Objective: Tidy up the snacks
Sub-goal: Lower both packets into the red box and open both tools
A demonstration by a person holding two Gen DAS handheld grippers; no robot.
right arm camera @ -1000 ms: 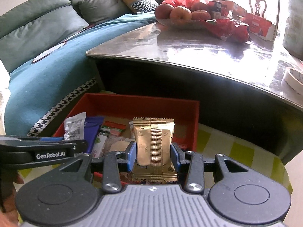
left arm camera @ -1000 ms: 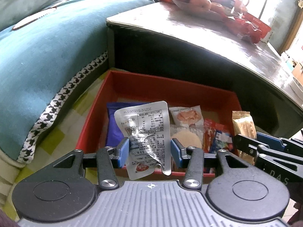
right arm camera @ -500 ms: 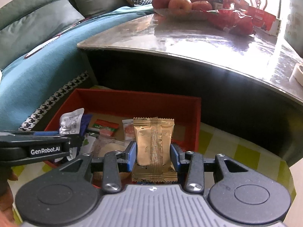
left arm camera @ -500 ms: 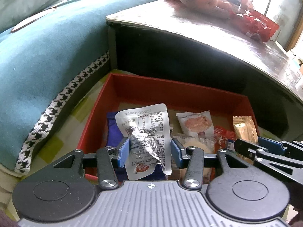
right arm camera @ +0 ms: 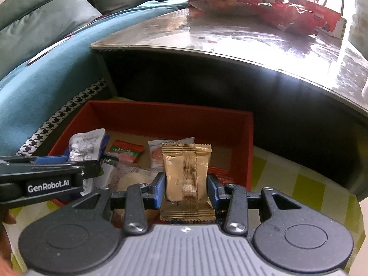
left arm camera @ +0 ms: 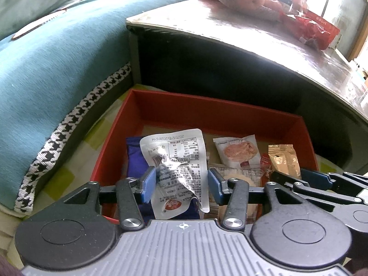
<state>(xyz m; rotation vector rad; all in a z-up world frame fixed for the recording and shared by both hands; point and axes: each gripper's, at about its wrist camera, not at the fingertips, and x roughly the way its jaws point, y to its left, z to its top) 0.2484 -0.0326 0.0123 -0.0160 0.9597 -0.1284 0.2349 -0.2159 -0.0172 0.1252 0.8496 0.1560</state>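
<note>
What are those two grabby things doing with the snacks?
A person is sorting snacks with a gripper in each hand. The left gripper is shut on a crinkled silver snack packet, and the right gripper is shut on a gold snack packet. Both are held over the red box, which already has other snacks inside.

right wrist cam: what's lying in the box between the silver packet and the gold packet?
In the right wrist view, a red-and-green sachet lies on the red box's floor between the silver packet and gold packet.
</note>
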